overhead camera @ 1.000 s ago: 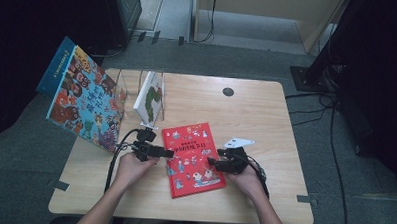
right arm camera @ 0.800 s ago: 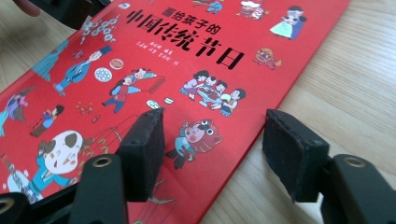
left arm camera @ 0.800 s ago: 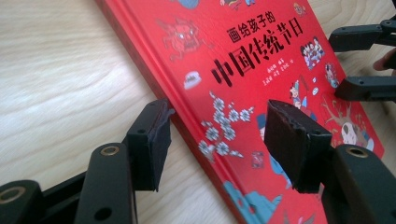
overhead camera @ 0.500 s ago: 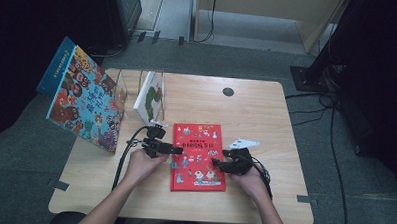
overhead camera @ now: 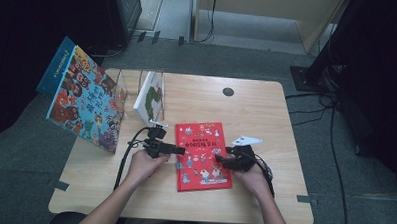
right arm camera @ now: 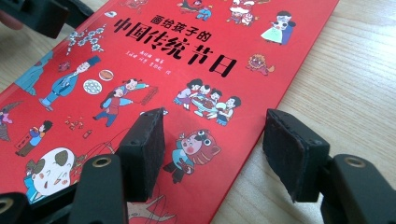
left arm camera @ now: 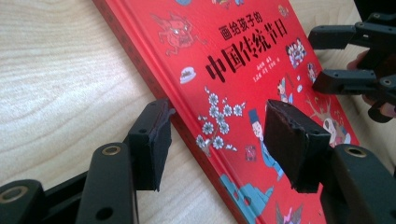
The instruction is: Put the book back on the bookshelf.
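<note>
Two grippers, both mine, flank one flat red hardcover picture book [overhead camera: 203,154] lying face up on the light wooden counter [overhead camera: 266,119], near my edge of it. My left gripper [overhead camera: 179,151] sits at the book's left long edge; in the left gripper view its fingers [left arm camera: 152,142] stand apart, one over bare wood just beside the spine, the other above the cover, neither pressing on it. My right gripper [overhead camera: 221,160] is at the book's right side; in the right gripper view its fingers [right arm camera: 142,151] are also apart, one over the cover art, the other over the wood past the book's edge. Its jaws have just been opening, with the book's edge below the gap and not clamped. Farther left on the counter, a big colourful illustrated book [overhead camera: 84,100] leans tilted off the counter's edge, and a white book with green print [overhead camera: 151,98] stands upright between clear acrylic dividers [overhead camera: 121,87].
</note>
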Demonstrator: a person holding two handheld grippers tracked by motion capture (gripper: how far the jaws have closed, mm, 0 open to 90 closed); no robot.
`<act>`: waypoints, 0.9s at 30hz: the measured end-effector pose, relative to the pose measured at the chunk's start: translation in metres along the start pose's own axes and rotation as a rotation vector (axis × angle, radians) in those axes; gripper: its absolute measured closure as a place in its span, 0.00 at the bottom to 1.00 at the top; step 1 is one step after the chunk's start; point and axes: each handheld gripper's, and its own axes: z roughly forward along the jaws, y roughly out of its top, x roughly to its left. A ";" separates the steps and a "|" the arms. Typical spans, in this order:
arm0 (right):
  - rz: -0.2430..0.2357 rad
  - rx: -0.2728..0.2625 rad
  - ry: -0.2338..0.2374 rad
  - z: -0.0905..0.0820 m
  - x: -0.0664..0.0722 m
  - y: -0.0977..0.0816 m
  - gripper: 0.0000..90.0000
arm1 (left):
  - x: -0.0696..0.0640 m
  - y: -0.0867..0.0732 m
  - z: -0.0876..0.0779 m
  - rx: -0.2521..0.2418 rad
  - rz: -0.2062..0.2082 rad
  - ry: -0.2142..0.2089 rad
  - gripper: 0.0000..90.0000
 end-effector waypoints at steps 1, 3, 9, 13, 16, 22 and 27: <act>0.006 0.002 -0.005 0.000 0.001 0.000 0.44 | -0.002 -0.002 0.000 0.004 0.012 0.009 0.46; 0.007 0.007 -0.021 -0.001 0.004 0.001 0.45 | -0.007 -0.007 -0.001 0.009 0.025 0.020 0.46; 0.062 0.044 -0.016 -0.001 0.004 0.003 0.44 | -0.013 -0.013 -0.001 0.014 0.044 0.027 0.43; 0.122 0.098 -0.005 -0.004 0.000 0.008 0.52 | -0.013 -0.013 -0.002 0.014 0.029 0.024 0.43; 0.155 0.160 -0.021 -0.003 0.000 0.017 0.53 | -0.013 -0.014 -0.003 0.015 0.036 0.037 0.43; 0.245 0.282 -0.067 0.005 0.000 0.037 0.54 | -0.014 -0.013 -0.001 0.014 0.026 0.023 0.43; 0.304 0.348 -0.084 0.011 -0.001 0.048 0.53 | -0.012 -0.013 -0.001 0.016 0.029 0.019 0.45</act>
